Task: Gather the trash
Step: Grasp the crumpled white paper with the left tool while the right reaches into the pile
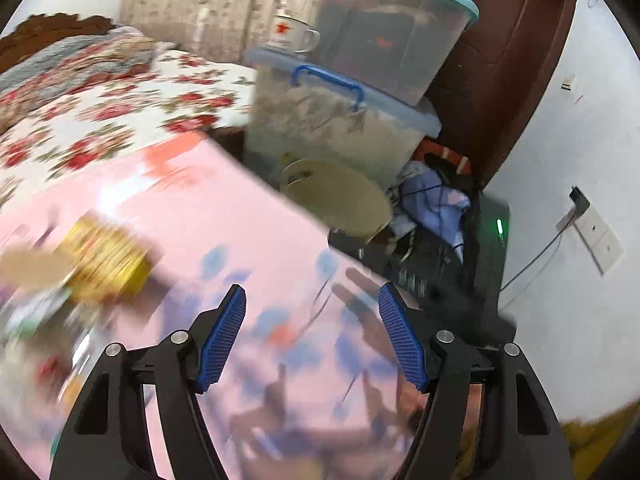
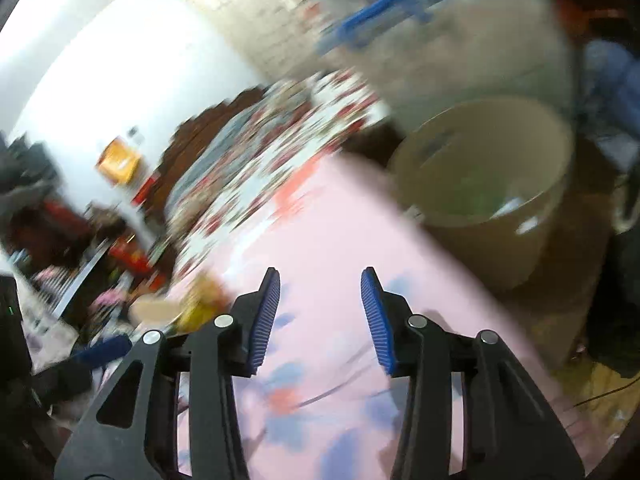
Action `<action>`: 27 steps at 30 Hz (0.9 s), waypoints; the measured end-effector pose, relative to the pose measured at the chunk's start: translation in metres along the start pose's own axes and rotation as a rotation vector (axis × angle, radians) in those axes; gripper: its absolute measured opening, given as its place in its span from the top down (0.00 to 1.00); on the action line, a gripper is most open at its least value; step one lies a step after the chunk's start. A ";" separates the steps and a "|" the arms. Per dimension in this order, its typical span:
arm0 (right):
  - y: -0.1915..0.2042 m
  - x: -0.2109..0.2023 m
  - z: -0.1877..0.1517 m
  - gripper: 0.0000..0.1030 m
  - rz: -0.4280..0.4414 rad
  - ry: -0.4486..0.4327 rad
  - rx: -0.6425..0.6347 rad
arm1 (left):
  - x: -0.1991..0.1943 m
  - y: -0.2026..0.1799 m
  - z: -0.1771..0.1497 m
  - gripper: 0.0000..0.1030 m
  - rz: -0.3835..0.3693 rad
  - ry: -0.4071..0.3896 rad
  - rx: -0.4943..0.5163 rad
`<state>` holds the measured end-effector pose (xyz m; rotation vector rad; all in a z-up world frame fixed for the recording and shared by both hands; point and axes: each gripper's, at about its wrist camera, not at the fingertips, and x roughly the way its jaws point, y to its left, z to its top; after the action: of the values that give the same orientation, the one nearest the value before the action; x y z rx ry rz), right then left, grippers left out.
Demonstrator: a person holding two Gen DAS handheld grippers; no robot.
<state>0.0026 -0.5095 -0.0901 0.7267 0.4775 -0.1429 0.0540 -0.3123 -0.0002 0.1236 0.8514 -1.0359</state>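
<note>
Both my grippers, left gripper & right gripper, are spread w/ nothing between the pads. Some trash is already in the tan bin off the pink table. Yellow wrapper & brown scrap are left on the table, blurry.

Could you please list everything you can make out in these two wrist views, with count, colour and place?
Bin: one, beige, on the floor past the pink cloth's edge; blurred green and white bits inside.
Yellow packet: one, blurred, on the cloth.
Pink cloth: one, flower-printed, under both grippers.
Storage boxes: two, clear with blue lids, stacked.
Mug: one, white with red star, on the lower box.
Bed cover: one, floral.
Left gripper: open, empty.
Right gripper: open, empty.
</note>
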 end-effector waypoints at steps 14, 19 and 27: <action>0.152 0.053 -0.072 0.52 0.212 0.246 -0.268 | -0.172 0.144 -0.142 0.12 0.614 -0.141 -0.293; 0.163 0.096 -0.059 0.43 0.356 0.427 -0.027 | -0.173 0.186 -0.154 0.12 0.633 -0.158 -0.396; 0.159 0.157 -0.062 0.53 0.419 0.576 0.355 | -0.156 0.211 -0.156 0.15 0.639 -0.145 -0.369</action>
<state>0.1640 -0.3444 -0.1071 1.2087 0.8461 0.3958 0.0988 -0.0170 -0.0626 0.0031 0.7826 -0.2786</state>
